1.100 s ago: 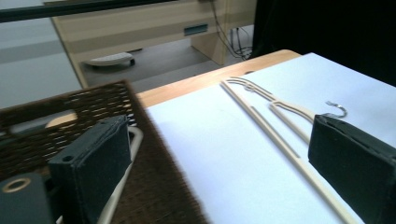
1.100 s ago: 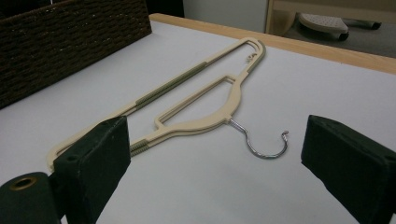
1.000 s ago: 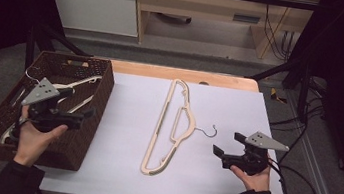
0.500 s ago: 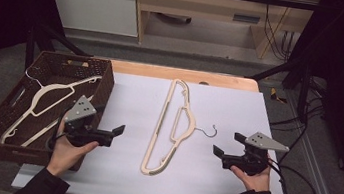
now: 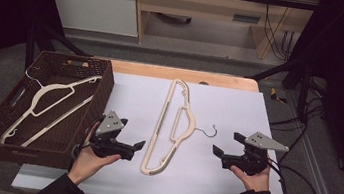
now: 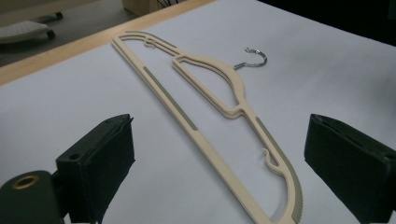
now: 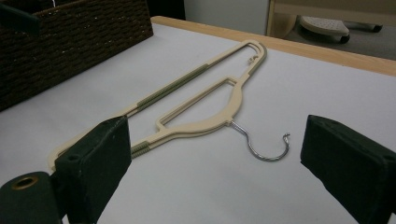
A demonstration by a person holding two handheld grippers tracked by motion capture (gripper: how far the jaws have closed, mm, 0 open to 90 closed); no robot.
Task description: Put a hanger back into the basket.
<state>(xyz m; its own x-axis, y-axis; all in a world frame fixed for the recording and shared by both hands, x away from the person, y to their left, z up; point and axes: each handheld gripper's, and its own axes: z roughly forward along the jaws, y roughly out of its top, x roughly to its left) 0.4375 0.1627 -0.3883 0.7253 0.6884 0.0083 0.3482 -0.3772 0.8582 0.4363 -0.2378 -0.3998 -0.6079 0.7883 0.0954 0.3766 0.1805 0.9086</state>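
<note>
The wicker basket [image 5: 5, 120] at the table's left holds 1 cream hanger [image 5: 45, 105] lying flat. A 2nd hanger [image 5: 169, 122] lies flat on the white table [image 5: 238, 111] between the 2 grippers, its metal hook [image 5: 207, 131] pointing right. The left gripper [image 5: 139, 145] sits just beside the hanger's near end and the right gripper [image 5: 217, 150] near the hook, both with jaws wide apart, holding and touching nothing.

White table [image 5: 209, 182] — cream hanger [image 5: 169, 122], wicker basket [image 5: 102, 93] on it.

A brown wicker basket [image 5: 102, 93] (left of the table) holds a second cream hanger [image 5: 44, 98].
</note>
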